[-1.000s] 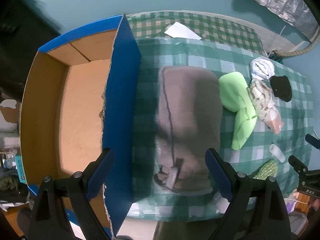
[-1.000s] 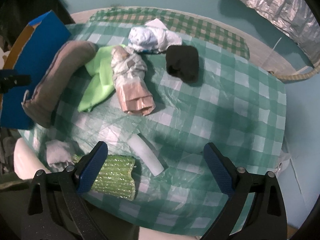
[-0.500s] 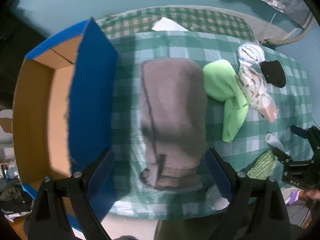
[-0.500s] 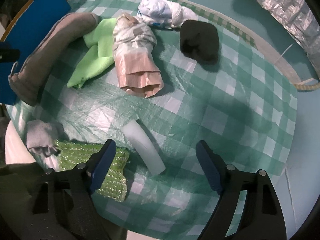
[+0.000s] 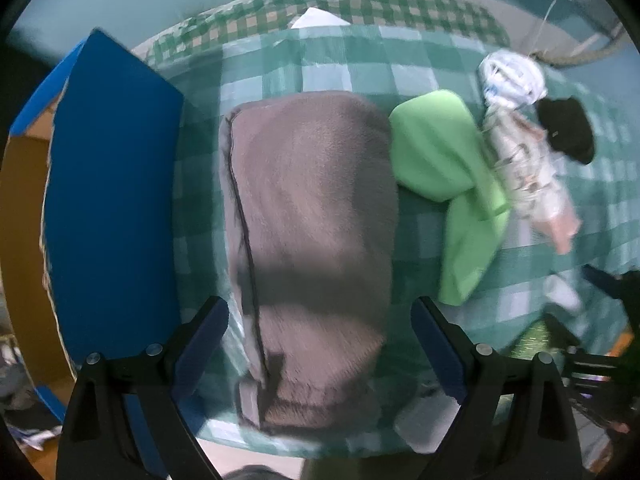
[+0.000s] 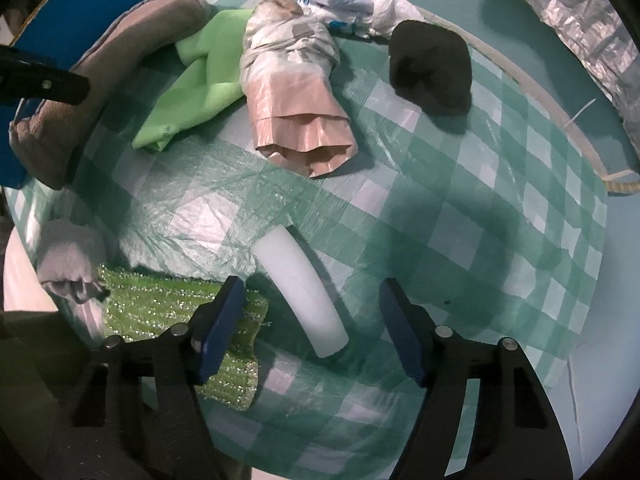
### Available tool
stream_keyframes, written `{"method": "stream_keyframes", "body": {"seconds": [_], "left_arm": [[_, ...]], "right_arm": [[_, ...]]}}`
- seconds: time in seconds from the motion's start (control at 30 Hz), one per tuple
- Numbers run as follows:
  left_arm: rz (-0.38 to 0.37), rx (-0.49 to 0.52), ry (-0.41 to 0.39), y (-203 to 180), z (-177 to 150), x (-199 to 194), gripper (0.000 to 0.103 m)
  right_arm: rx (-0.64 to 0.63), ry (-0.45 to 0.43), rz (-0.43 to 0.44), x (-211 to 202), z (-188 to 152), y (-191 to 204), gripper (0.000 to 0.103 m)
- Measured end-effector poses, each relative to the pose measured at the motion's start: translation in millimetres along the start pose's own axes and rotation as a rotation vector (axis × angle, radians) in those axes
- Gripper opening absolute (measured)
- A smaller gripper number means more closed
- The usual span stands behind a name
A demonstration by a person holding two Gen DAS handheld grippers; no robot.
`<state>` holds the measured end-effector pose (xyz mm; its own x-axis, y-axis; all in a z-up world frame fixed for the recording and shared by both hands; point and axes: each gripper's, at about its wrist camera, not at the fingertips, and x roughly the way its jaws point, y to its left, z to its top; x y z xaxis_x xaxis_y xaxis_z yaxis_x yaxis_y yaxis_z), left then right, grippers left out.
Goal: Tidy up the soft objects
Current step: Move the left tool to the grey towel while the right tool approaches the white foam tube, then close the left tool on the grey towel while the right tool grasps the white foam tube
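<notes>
Since both claws are spread wide and empty, nothing's grabbed yet. Left claw (image 5: 320, 340) hangs over the folded grey fleece (image 5: 308, 240), which lies right beside the blue box (image 5: 112, 208), probably its destination. Right claw (image 6: 310, 320) straddles the white foam tube (image 6: 302, 288) on the desk (image 6: 460, 220).

Lying on the checked cloth (image 6: 460, 184): 1 grey towel (image 5: 312, 240), 1 green cloth (image 6: 196, 80), 2 bundled bags (image 6: 296, 80), 1 black lump (image 6: 432, 68), 1 white foam tube (image 6: 304, 288), 1 glittery green pad (image 6: 160, 312).
</notes>
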<state>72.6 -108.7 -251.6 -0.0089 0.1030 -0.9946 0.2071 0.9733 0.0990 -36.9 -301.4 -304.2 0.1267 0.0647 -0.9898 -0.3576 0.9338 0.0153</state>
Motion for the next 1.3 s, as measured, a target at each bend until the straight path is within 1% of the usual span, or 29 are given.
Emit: {"method": "stream_keyframes", "body": {"seconds": [0.1,0.17,0.2,0.27,0.33,0.4,0.43,0.47,0.5,0.53,0.57,0.6,0.63,0.67,0.73,0.8,1.03,1.1,1.13,1.2,1.23,1.3], "left_arm": [[0.042,0.022,0.011,-3.0,6.0,8.3,0.094],[0.056,0.023,0.021,-2.1,9.5,12.9,0.094],[0.065,0.021,0.025,-1.3,11.5,15.7,0.094],[0.067,0.010,0.037,0.0,15.2,21.7,0.094],[0.056,-0.005,0.050,1.3,16.2,27.9,0.094],[0.047,-0.012,0.053,4.3,17.0,29.9,0.093],[0.044,-0.010,0.050,5.9,18.0,31.8,0.093],[0.041,-0.005,0.049,5.8,17.2,32.0,0.090],[0.037,0.002,0.046,5.8,16.5,31.9,0.083],[0.035,0.008,0.041,5.3,14.3,32.6,0.075],[0.034,0.014,0.032,5.4,12.9,31.1,0.072],[0.030,0.018,0.023,4.3,9.2,28.4,0.065],[0.024,0.021,0.013,4.6,7.1,26.6,0.058],[0.022,0.022,0.007,5.2,5.5,25.3,0.054],[0.021,0.023,-0.011,7.3,2.5,21.5,0.038],[0.008,0.014,-0.025,11.4,-0.8,16.0,0.031],[-0.027,0.025,-0.028,14.5,-13.1,7.1,0.026],[-0.042,0.021,-0.032,16.6,-17.9,4.4,0.025],[-0.045,0.019,-0.035,16.7,-13.5,1.1,0.024],[-0.054,0.013,-0.042,20.6,-15.9,-3.2,0.024],[-0.062,0.010,-0.046,16.7,-26.3,-3.8,0.024],[-0.069,0.008,-0.059,18.0,-30.8,-10.1,0.024]], "right_arm": [[0.001,0.002,0.000,2.8,0.9,2.5,0.064],[0.007,0.007,0.005,4.0,2.3,1.1,0.058],[0.010,0.009,0.007,5.2,2.8,0.7,0.051],[0.016,0.012,0.001,6.6,6.5,-1.9,0.045],[0.024,0.004,-0.003,5.6,10.1,-3.8,0.034],[0.040,0.000,0.022,7.1,14.0,-4.0,0.025],[0.047,0.001,0.031,5.2,15.3,-6.3,0.024],[0.053,0.001,0.035,4.8,16.4,-7.0,0.023],[0.061,-0.003,0.038,4.5,17.3,-7.9,0.021],[0.075,-0.008,0.050,3.1,18.0,-10.6,0.020],[0.093,-0.009,0.062,3.1,18.6,-12.6,0.020],[0.112,-0.012,0.073,2.8,19.2,-14.8,0.018],[0.126,-0.013,0.079,-3.3,21.2,-25.3,0.017],[0.140,-0.015,0.086,-5.1,21.0,-29.1,0.017],[0.175,-0.021,0.109,-7.0,22.0,-35.7,0.017],[0.199,-0.026,0.120,-10.5,22.5,-42.5,0.017],[0.237,-0.069,0.135,-37.0,15.2,-59.9,0.017],[0.244,-0.082,0.137,-38.3,18.2,-59.0,0.018],[0.247,-0.089,0.140,-40.4,17.6,-60.2,0.018],[0.250,-0.104,0.144,-45.3,15.8,-57.0,0.018],[0.250,-0.111,0.147,-52.5,12.5,-57.7,0.017],[0.245,-0.123,0.149,-53.5,13.6,-53.8,0.018]]}}
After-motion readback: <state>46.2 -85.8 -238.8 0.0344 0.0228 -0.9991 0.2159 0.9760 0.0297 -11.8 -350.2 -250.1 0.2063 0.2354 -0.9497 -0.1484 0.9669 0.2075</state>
